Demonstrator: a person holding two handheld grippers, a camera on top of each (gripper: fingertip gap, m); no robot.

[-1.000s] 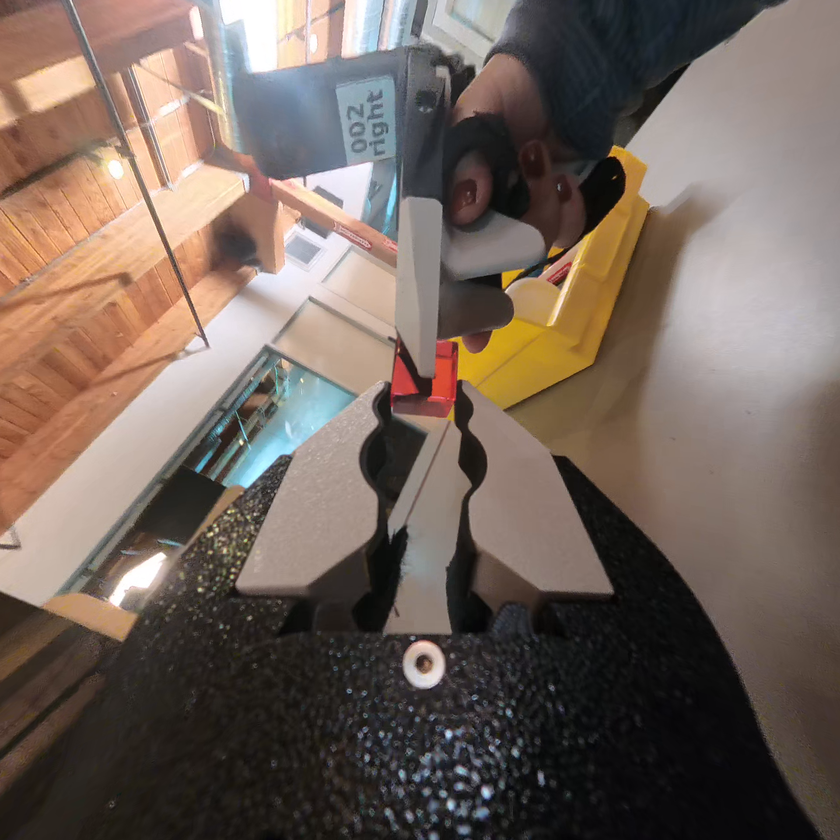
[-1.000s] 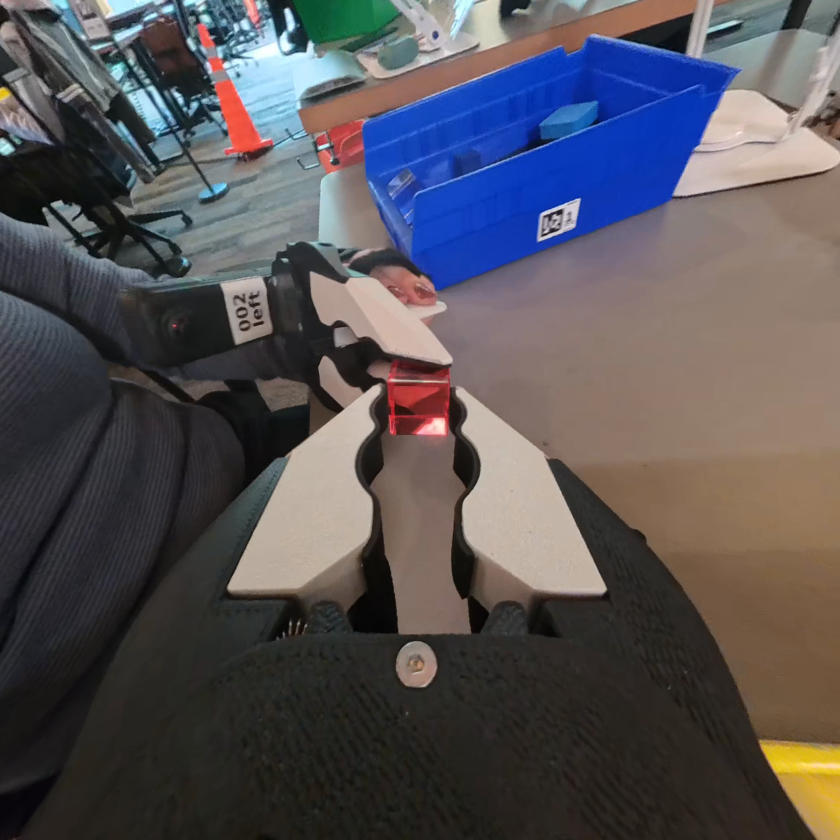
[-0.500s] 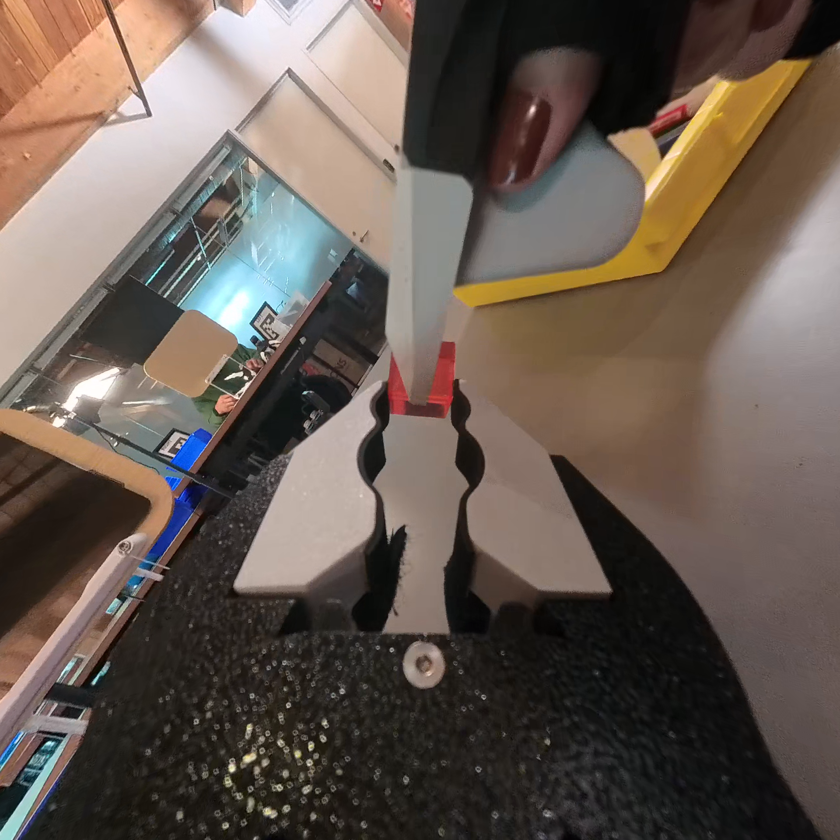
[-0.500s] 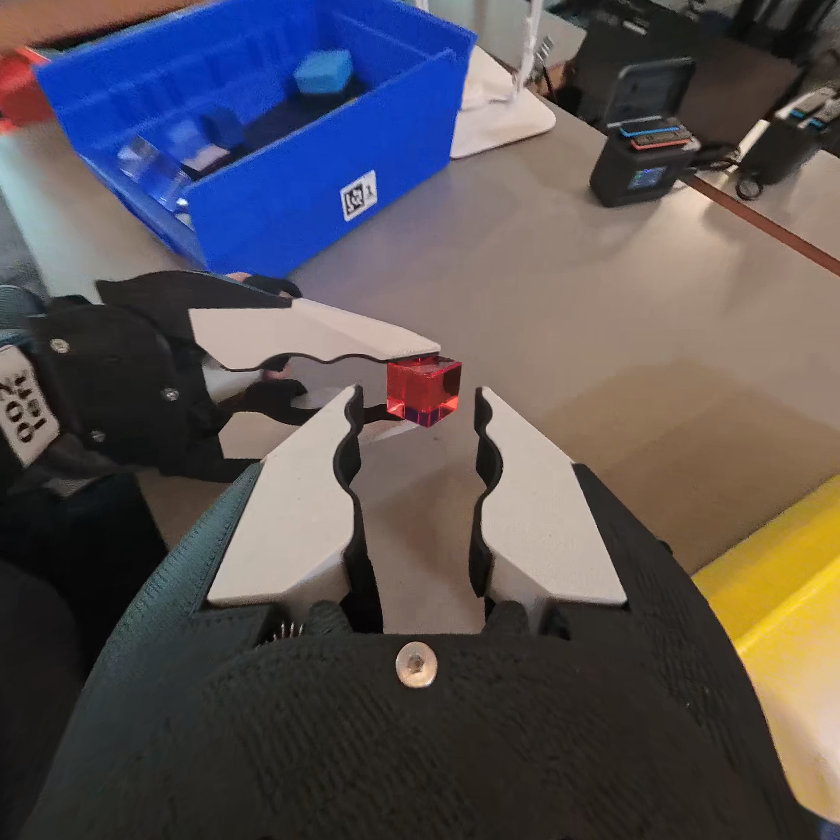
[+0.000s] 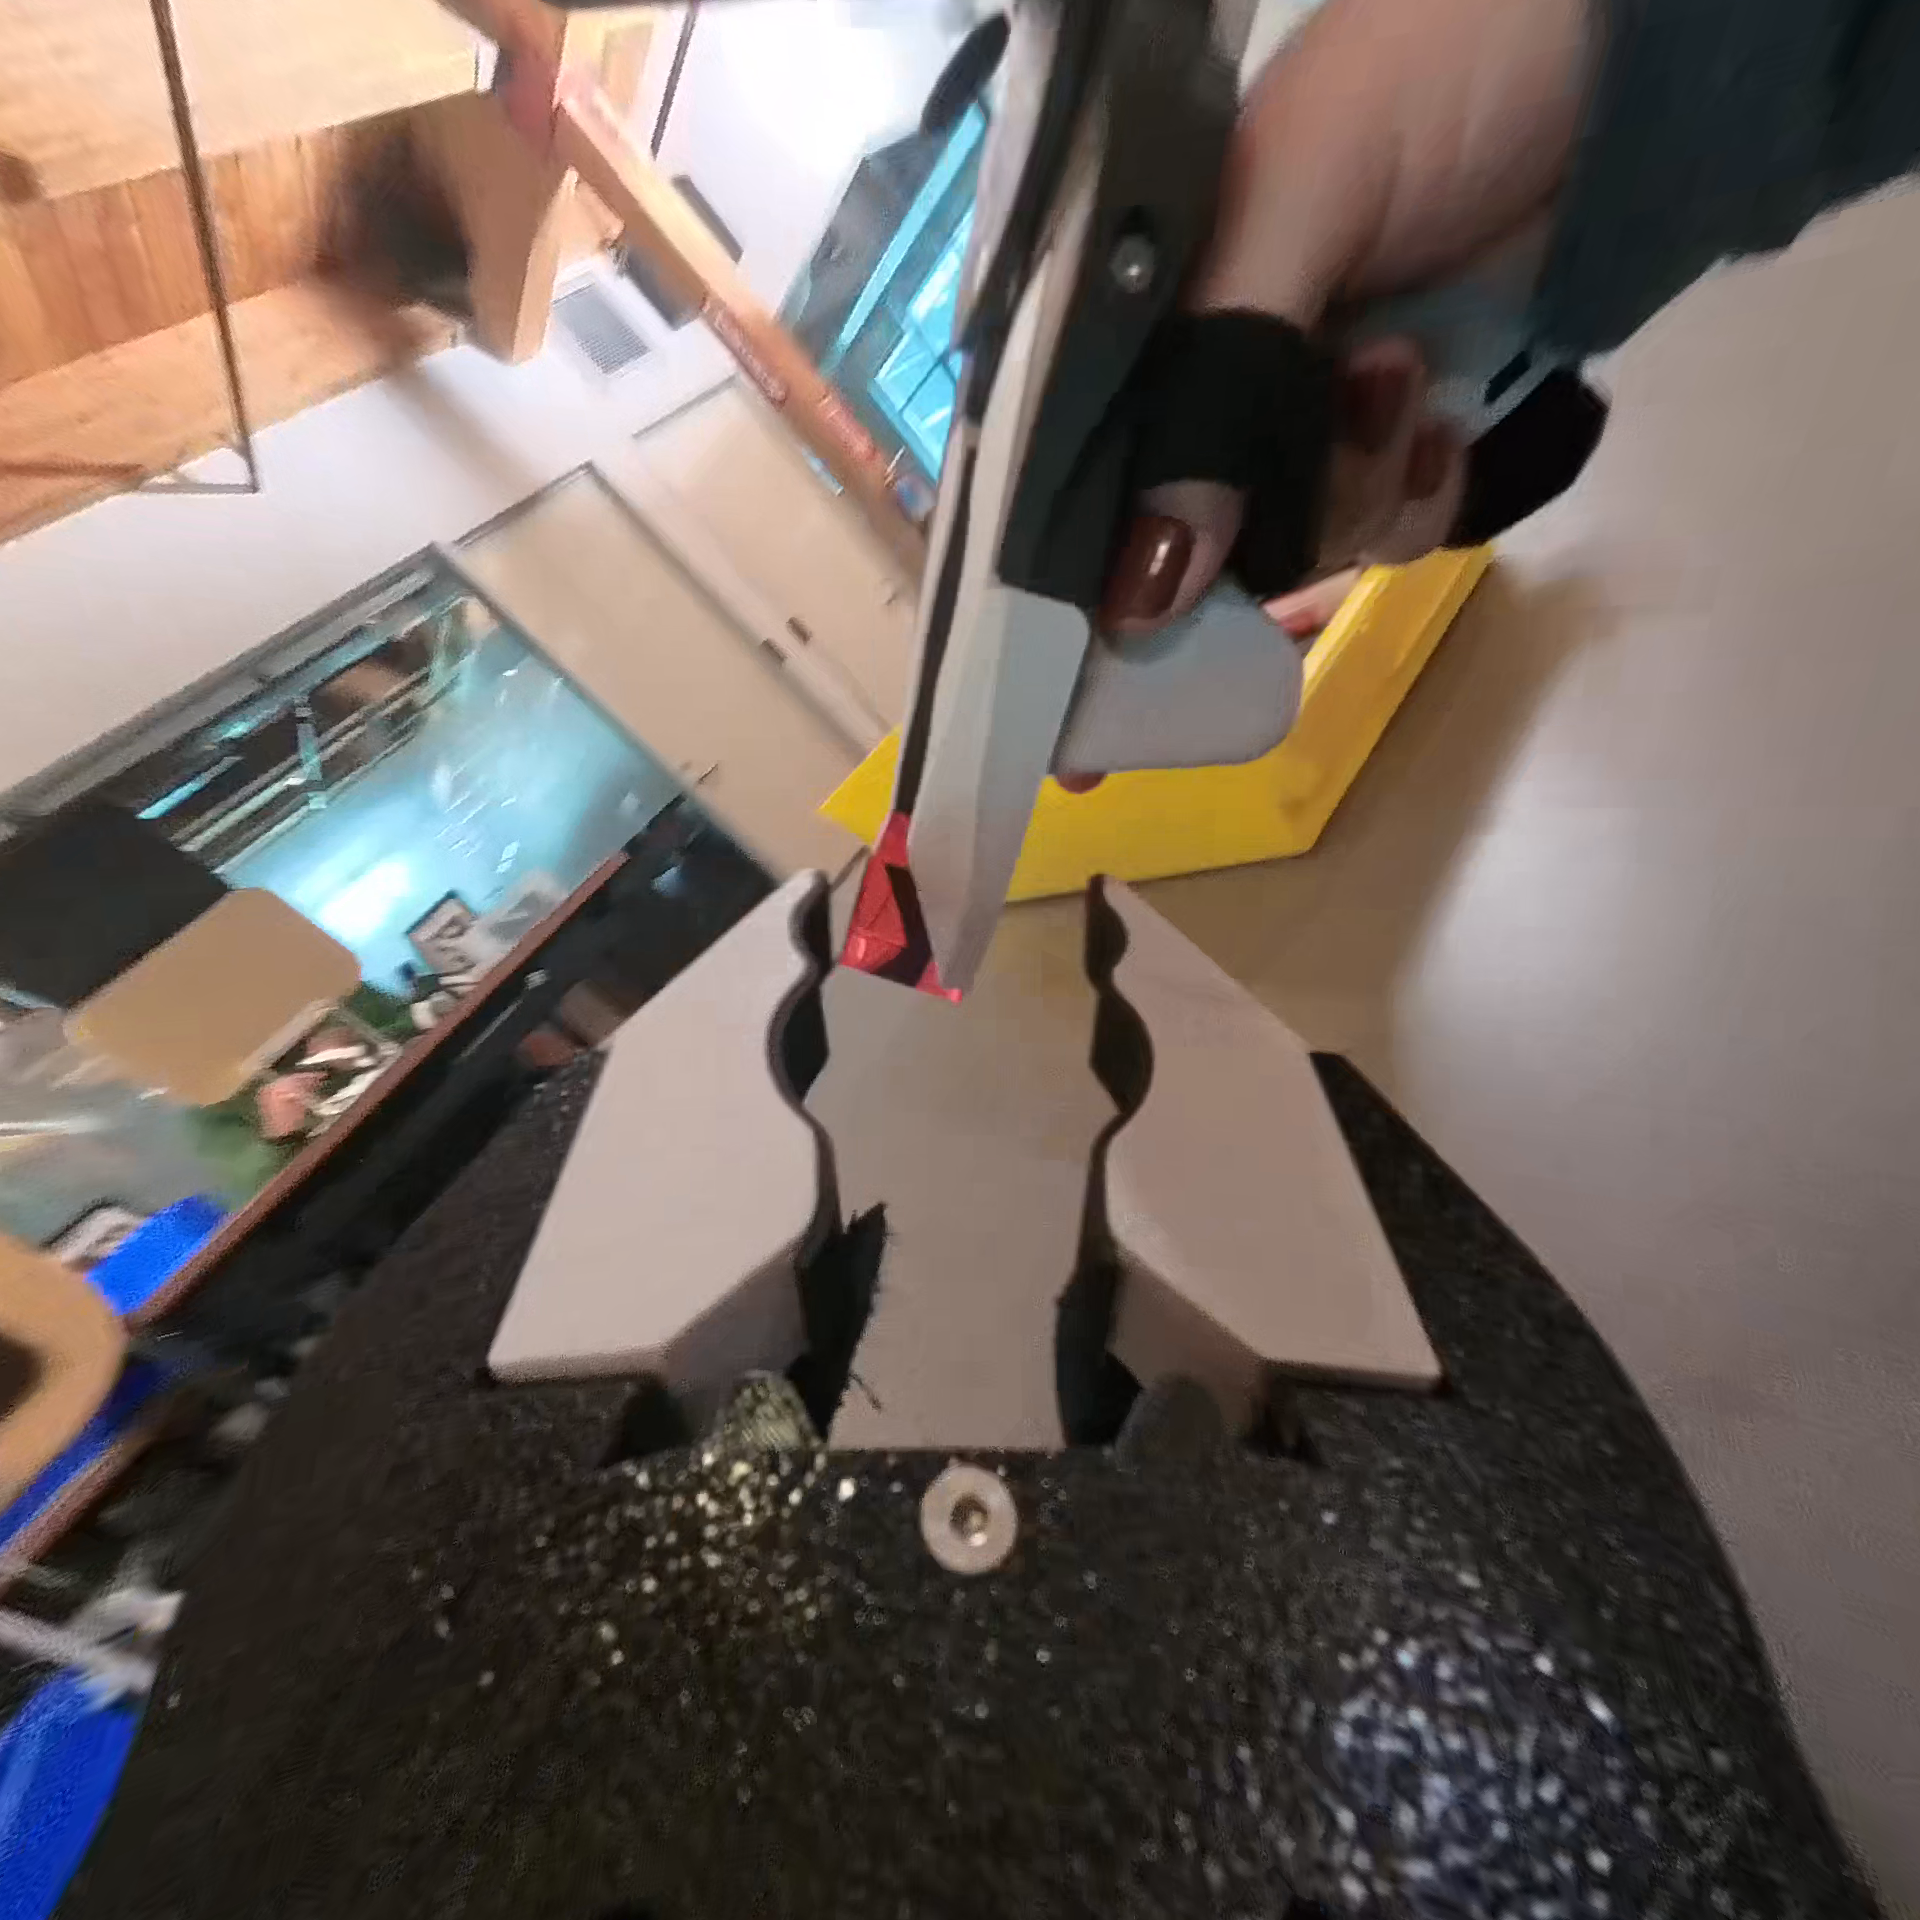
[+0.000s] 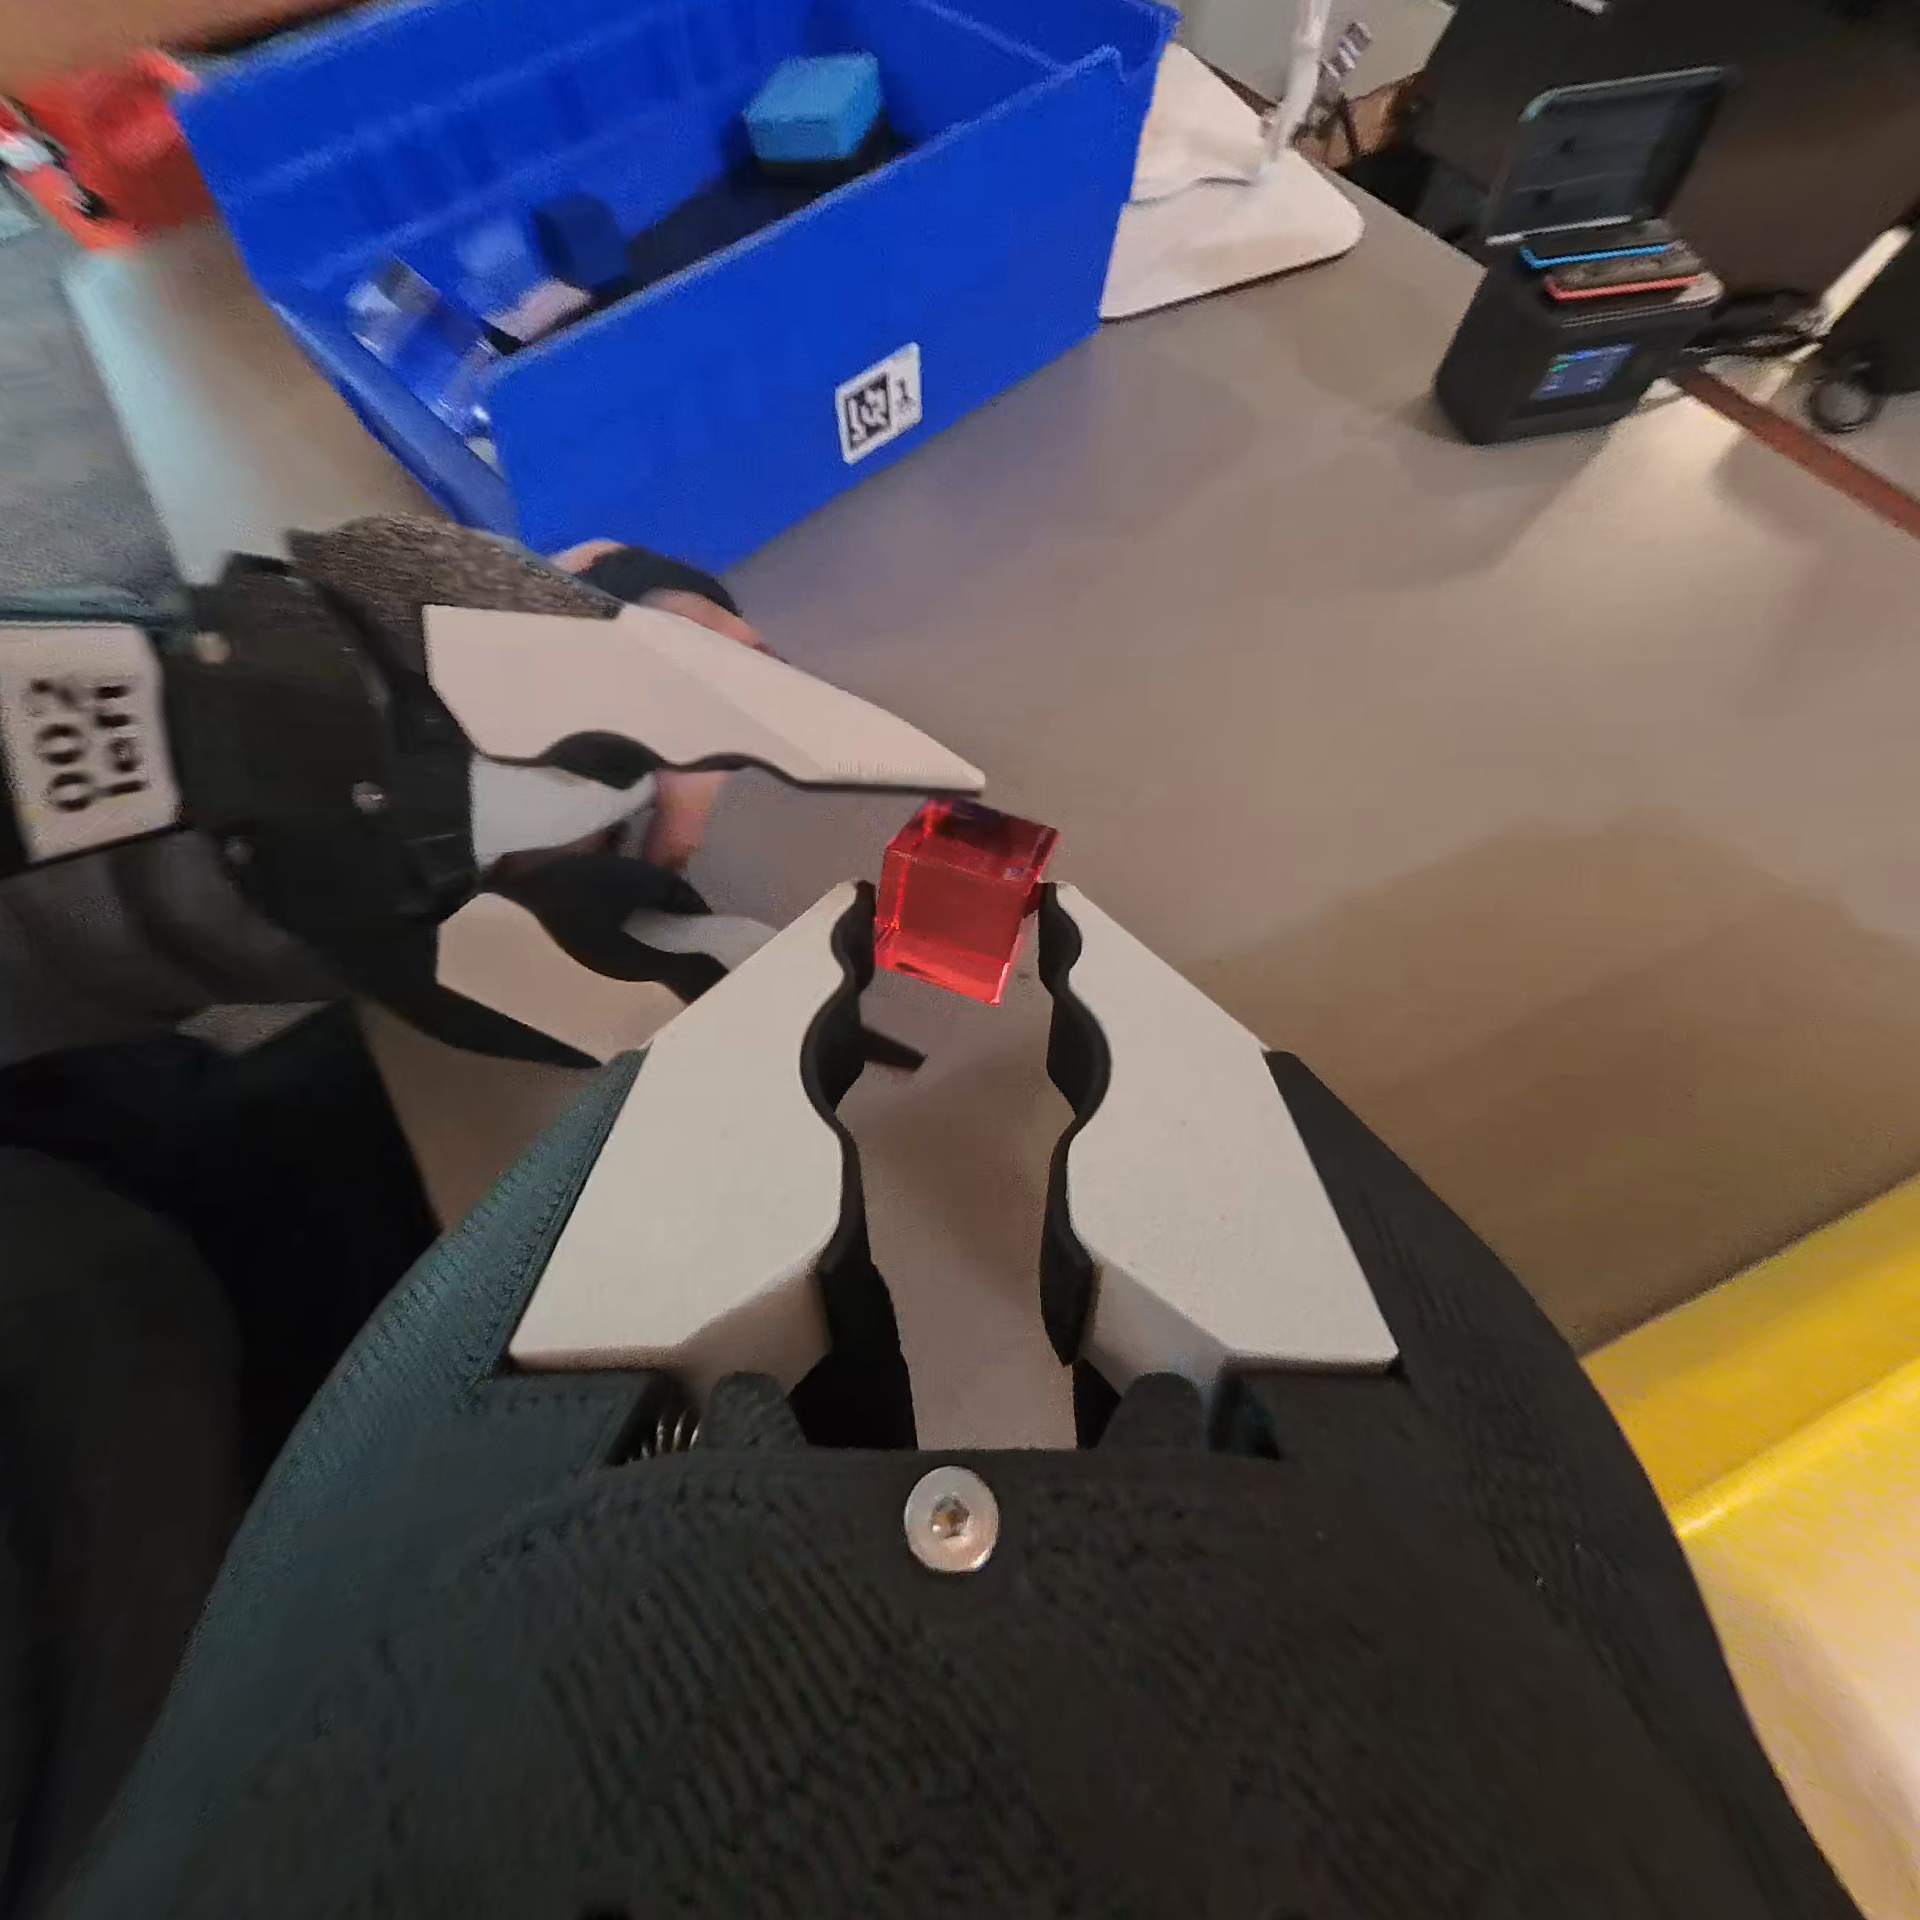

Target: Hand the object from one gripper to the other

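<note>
Pinching the red translucent cube (image 6: 961, 906) at the very tips of my right gripper (image 6: 954, 902), I have it clamped between both jaws at frame centre of the right wrist view, one corner tilted down. My left gripper (image 5: 961, 896) stands wide, nothing between its jaws; in its own view the cube (image 5: 883, 920) sits just inside the left-hand fingertip, apart from the other. From the right wrist view the left gripper (image 6: 831, 862) lies to the left of the cube, its upper finger (image 6: 686, 717) hovering just above the cube's top face (whether it touches, I cannot tell). What matters next, I judge: the cube lies straight ahead of my right tool, so the left one must draw back leftward. Beyond, upper left, stands the blue bin (image 6: 790, 416) on the grey table (image 6: 1351, 675); the yellow bin (image 6: 1766, 1455) sits lower right.
</note>
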